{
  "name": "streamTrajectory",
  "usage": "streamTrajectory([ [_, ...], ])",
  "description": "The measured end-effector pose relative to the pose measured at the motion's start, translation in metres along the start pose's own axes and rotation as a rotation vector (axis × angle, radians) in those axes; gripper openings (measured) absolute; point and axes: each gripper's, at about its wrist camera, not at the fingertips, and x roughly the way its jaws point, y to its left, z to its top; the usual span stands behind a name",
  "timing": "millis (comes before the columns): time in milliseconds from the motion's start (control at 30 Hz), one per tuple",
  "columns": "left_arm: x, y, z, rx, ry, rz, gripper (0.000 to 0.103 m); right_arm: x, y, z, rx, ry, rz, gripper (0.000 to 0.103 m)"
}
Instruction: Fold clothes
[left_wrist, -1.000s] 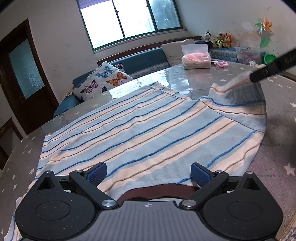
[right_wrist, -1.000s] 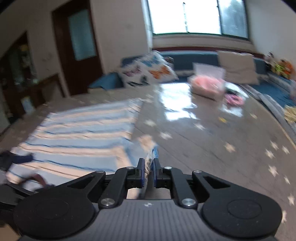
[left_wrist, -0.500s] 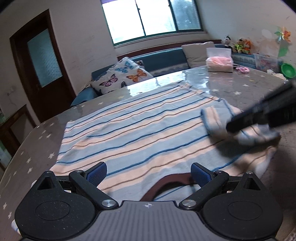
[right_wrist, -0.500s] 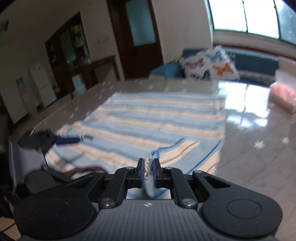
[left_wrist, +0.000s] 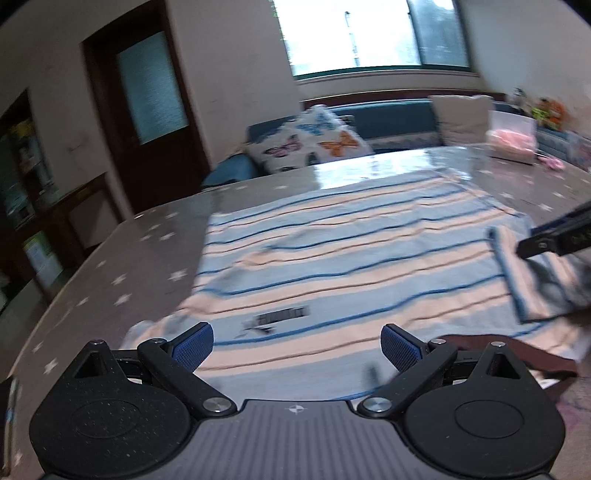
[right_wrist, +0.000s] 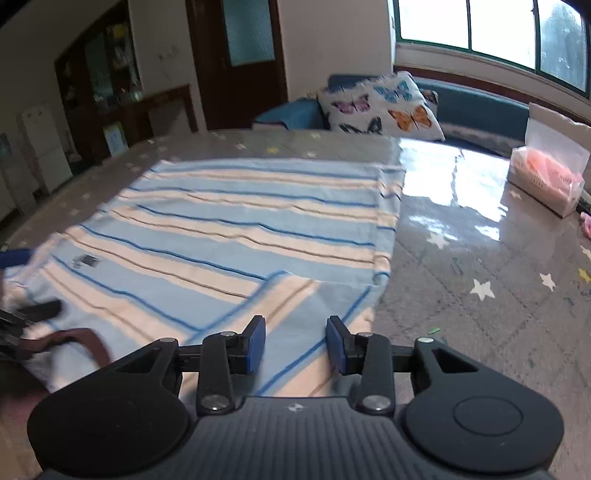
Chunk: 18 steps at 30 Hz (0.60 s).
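Shirt (right_wrist: 229, 236) sleeve (right_wrist: 295, 295) now lies folded inward; right hand-held gripper (right_wrist: 295, 341) has released it, left hand-held gripper (left_wrist: 297, 345) wide open, empty.

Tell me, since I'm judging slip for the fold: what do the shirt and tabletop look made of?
Shirt: soft knit, likely cotton, matte; it drapes and wrinkles, and the folded sleeve lies limp. Tabletop: star-print cloth, apparently under glass or clear plastic; it mirrors the window sharply, so probably slick.

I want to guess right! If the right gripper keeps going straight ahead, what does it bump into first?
Probably the striped shirt: the open right gripper hovers over its folded-in sleeve, so cloth comes first, though depth is unclear.
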Motion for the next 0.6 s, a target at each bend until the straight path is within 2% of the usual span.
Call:
streamTrajectory([
  [100,-0.004,0.024,-0.004,-0.05,0.013,0.063,0.099,0.002,0.005,0.002,-0.038,-0.008,0.001,0.053],
  [300,-0.004,0.081,-0.019,-0.184,0.057,0.195,0.098,0.006,0.019,0.001,-0.086,-0.006,0.006,0.062],
  [367,-0.003,0.103,-0.026,-0.241,0.081,0.228,0.093,0.006,0.021,-0.002,-0.094,-0.012,-0.004,0.063],
  [467,-0.002,0.133,-0.034,-0.331,0.117,0.264,0.084,0.004,0.023,0.001,-0.099,-0.011,-0.008,0.073],
  [600,-0.001,0.167,-0.047,-0.453,0.156,0.277,0.074,0.004,0.028,0.001,-0.129,-0.003,-0.013,0.073],
])
